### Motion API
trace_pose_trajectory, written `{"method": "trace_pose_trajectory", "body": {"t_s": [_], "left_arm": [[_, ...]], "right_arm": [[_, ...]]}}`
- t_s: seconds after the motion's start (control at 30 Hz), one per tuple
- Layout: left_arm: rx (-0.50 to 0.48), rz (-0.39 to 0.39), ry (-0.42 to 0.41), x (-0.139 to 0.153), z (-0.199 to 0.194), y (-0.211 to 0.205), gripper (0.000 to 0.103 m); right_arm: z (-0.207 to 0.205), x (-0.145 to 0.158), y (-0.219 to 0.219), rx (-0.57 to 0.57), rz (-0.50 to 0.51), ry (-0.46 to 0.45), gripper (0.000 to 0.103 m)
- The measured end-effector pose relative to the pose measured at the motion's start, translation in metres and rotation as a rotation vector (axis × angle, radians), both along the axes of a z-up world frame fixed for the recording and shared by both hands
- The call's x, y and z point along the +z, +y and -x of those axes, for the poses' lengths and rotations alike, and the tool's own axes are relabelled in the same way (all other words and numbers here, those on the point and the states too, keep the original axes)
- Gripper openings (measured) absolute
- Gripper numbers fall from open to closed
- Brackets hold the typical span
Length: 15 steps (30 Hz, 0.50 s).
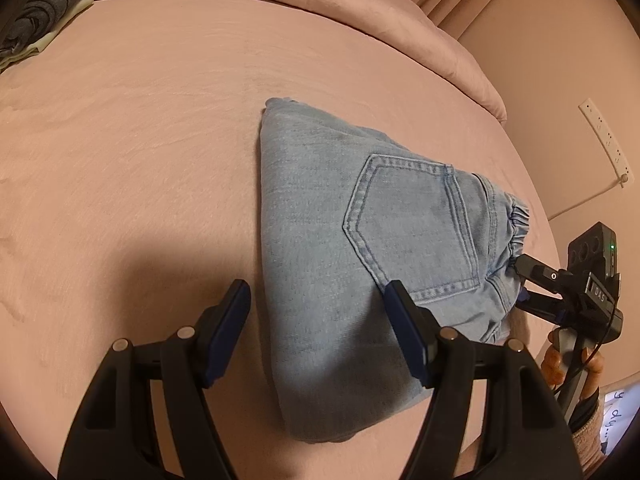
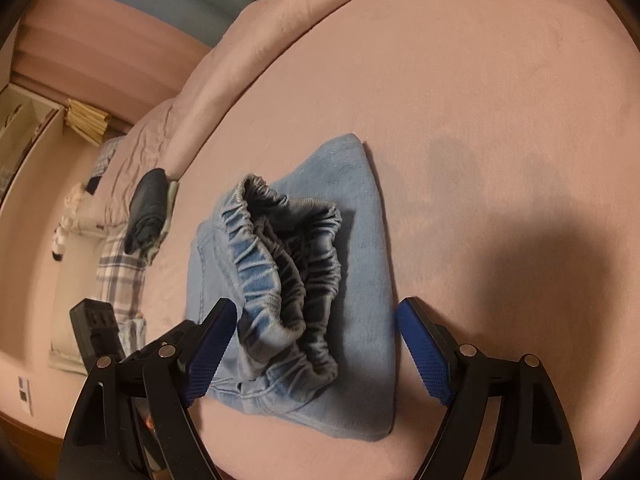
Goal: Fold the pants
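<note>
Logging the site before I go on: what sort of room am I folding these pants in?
Most likely a bedroom. The folded jeans lie on a pink bedspread, a stack of folded clothes sits nearby, and a wall socket strip is beside the bed.

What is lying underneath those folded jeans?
The folded jeans rest on a pink bedspread, which shows all around them. Their own lower layers peek out at the elastic waistband. Whatever lies directly beneath the bundle is covered.

- Left gripper point(image 1: 316, 300): black plastic arms, blue ribbed pads, round silver screws.
- Right gripper point(image 2: 316, 344): same build; black camera block, green light, thin black cable.
- Person's knitted cuff point(image 1: 588, 436).
</note>
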<state>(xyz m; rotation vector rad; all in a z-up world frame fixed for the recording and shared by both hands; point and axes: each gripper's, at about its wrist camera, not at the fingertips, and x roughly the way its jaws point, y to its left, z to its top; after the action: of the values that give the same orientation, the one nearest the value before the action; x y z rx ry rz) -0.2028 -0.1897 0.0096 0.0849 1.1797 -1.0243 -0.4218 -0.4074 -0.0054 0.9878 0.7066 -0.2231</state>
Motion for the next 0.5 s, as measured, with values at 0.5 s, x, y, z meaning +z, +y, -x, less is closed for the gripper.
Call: {"method": "trace_pose_trajectory", "body": {"t_s": [0.5], "left_arm": [[-0.014,-0.004,0.006,-0.003,-0.002,-0.014,0.070]], "right_arm": [[-0.019,-0.003,-0.001,0.030,0.025,0.014,0.086]]}}
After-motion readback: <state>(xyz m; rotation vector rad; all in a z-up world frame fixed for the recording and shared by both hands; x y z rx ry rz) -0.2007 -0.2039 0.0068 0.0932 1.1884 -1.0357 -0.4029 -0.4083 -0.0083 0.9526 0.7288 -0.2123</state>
